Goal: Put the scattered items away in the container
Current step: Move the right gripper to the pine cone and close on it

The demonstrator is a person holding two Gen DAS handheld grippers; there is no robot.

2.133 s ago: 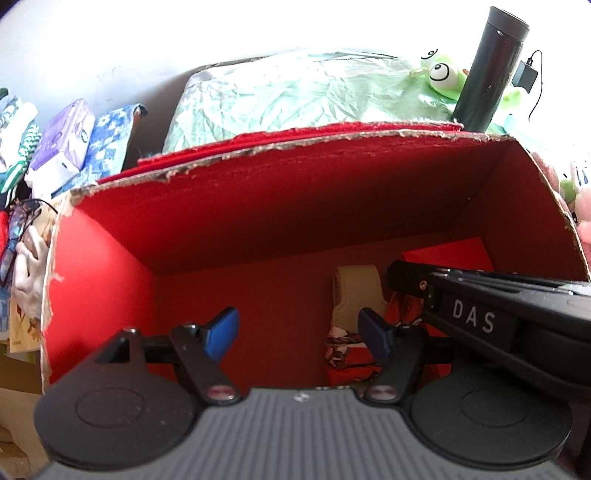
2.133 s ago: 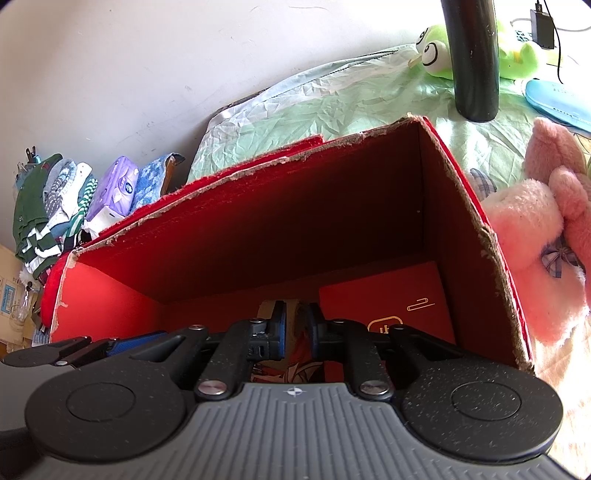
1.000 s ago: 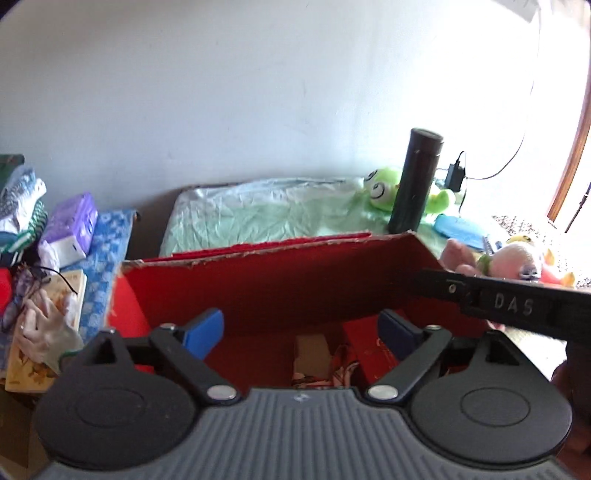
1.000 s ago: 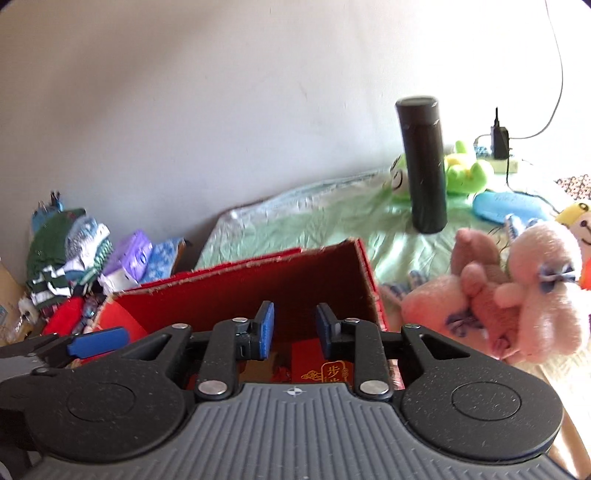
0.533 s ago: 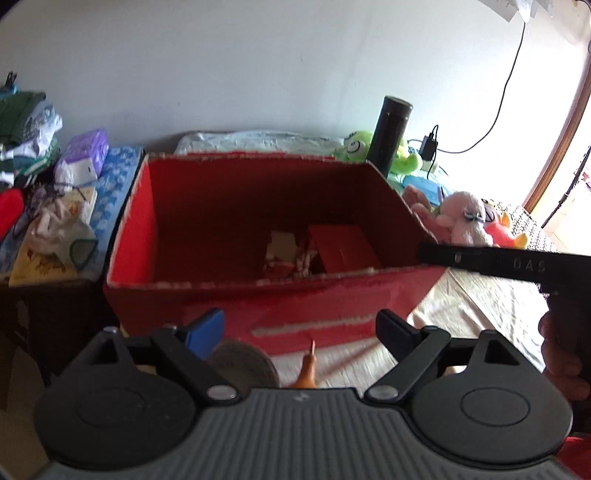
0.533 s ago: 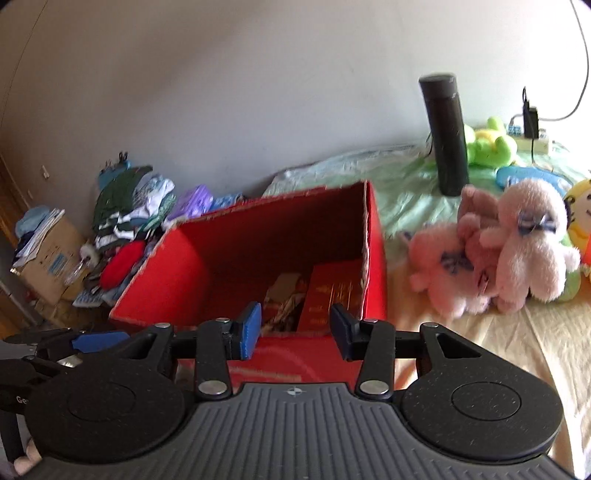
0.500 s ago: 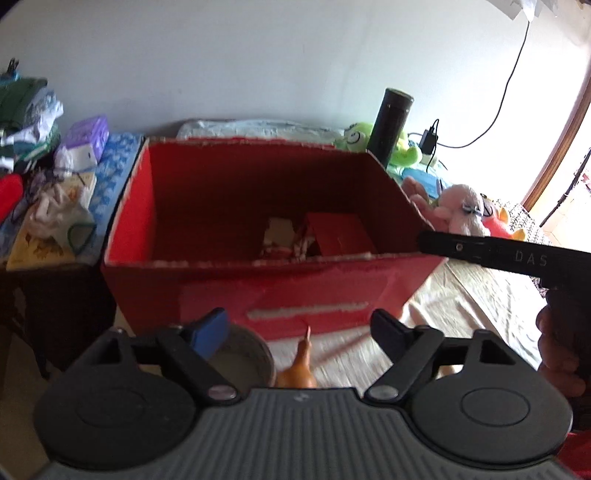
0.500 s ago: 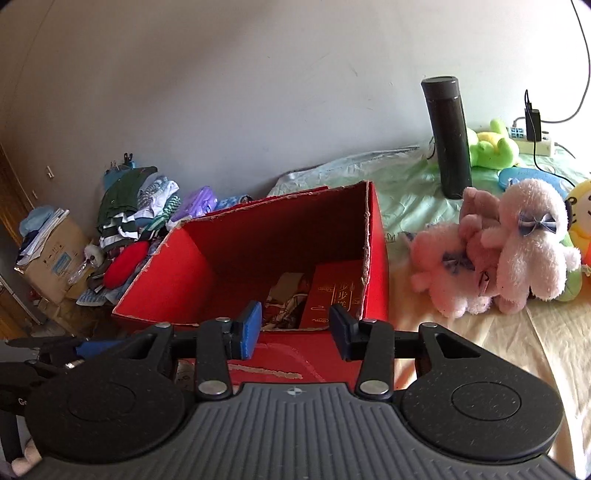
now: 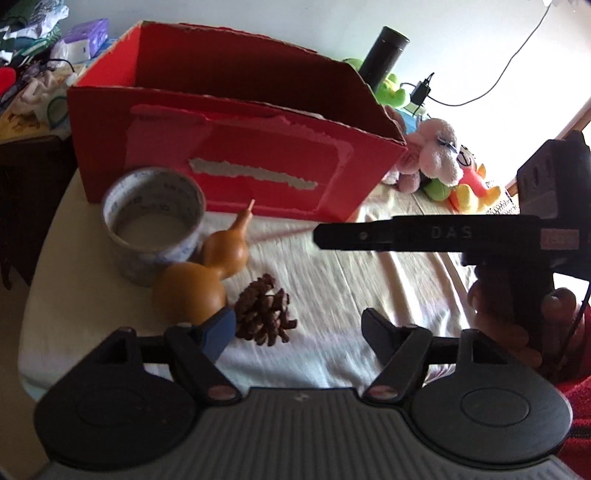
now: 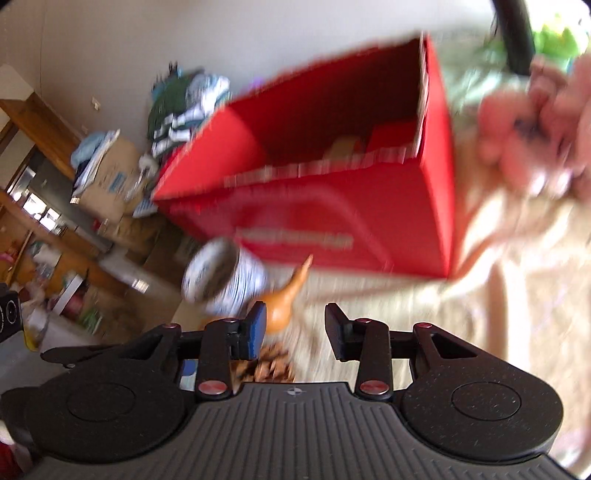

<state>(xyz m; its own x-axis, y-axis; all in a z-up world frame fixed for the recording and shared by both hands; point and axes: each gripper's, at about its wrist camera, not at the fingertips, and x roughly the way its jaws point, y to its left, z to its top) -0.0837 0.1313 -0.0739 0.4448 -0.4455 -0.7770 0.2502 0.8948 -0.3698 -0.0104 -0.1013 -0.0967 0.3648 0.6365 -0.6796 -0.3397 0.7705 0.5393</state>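
The red cardboard box (image 9: 236, 162) stands open-topped on the cream cloth, with a few items inside (image 10: 354, 144). In front of it lie a roll of tape (image 9: 153, 229), a tan gourd (image 9: 207, 273) and a brown pine cone (image 9: 264, 310). My left gripper (image 9: 297, 328) hovers open over the cloth; the pine cone is just beyond its left pad (image 9: 218, 328), untouched. My right gripper (image 10: 295, 332), a black bar (image 9: 424, 232) in the left wrist view, has its jaws closing with nothing between them. The gourd (image 10: 284, 299) and the tape roll (image 10: 221, 273) lie just past its left finger.
Pink plush toys (image 9: 439, 155) and other soft toys crowd the box's right side. A black flask (image 9: 384, 55) stands behind it. Clothes (image 9: 33, 22) pile up at the far left. The table's rounded edge (image 9: 37, 258) runs close to the tape roll.
Both grippers have drawn back out of the red box and tipped down toward the cloth. The tape roll, gourd and pine cone have come into view. The right jaws stand wider than a second ago.
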